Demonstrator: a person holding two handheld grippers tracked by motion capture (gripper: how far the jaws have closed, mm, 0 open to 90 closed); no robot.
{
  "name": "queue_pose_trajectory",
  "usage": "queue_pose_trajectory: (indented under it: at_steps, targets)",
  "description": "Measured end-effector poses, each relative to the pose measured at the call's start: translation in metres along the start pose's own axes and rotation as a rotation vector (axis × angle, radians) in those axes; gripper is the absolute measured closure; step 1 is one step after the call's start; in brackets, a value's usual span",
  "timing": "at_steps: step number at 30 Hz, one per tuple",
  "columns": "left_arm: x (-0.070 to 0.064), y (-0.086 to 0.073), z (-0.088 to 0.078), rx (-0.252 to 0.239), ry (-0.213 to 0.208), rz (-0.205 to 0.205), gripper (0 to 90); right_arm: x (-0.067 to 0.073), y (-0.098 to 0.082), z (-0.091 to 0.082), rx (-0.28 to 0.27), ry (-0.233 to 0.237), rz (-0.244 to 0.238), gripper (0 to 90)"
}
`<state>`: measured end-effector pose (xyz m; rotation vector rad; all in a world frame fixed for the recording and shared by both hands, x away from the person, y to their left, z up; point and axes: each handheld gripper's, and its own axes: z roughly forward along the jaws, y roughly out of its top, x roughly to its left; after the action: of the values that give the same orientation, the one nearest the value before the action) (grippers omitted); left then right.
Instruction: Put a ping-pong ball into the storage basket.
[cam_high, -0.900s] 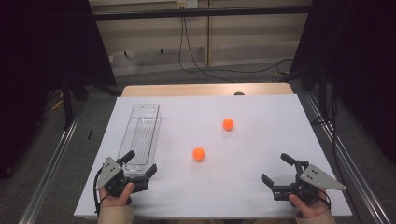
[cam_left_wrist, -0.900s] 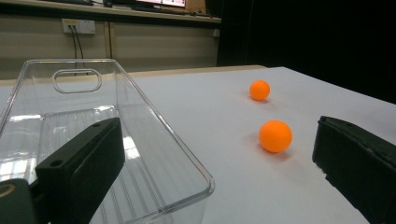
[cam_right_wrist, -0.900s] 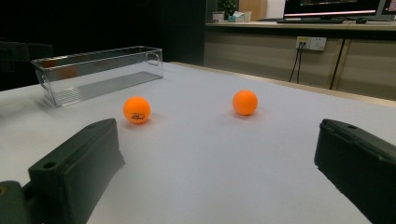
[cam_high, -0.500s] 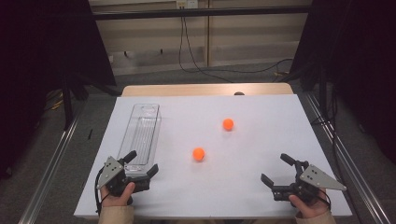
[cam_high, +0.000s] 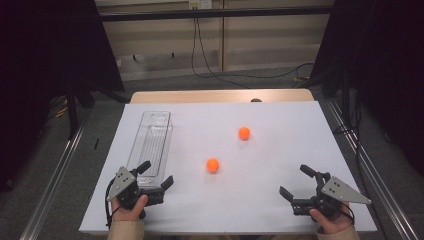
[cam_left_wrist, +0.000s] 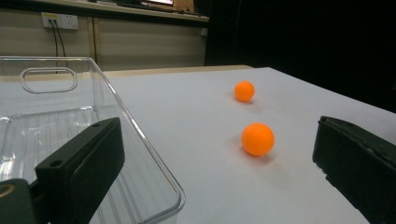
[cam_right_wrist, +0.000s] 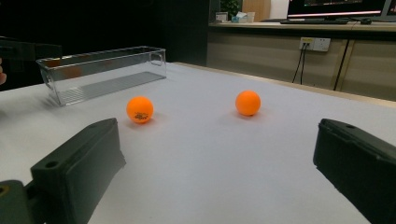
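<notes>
High view above the table; low tongs views, both sharing two orange balls.

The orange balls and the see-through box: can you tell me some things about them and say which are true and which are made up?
1. Two orange balls lie on the white table: the near ball and the far ball. True.
2. One ball is inside the clear box. False: the box holds no ball; both lie on the table to its right.
3. The left gripper holds a ball. False: its jaws are open with nothing between them.
4. The right gripper is open. True.
5. The two balls touch each other. False: they lie apart.
</notes>
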<state>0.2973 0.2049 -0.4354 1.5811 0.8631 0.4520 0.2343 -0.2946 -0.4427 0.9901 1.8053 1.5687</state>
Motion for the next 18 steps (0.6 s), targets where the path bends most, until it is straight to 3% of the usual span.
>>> queue_pose_trajectory:
  at_steps: [18]
  targets:
    - [-0.011,0.003,0.018,0.025,-0.05,0.013,1.6,0.001,0.0,0.0,-0.002,0.003,-0.008,0.9]
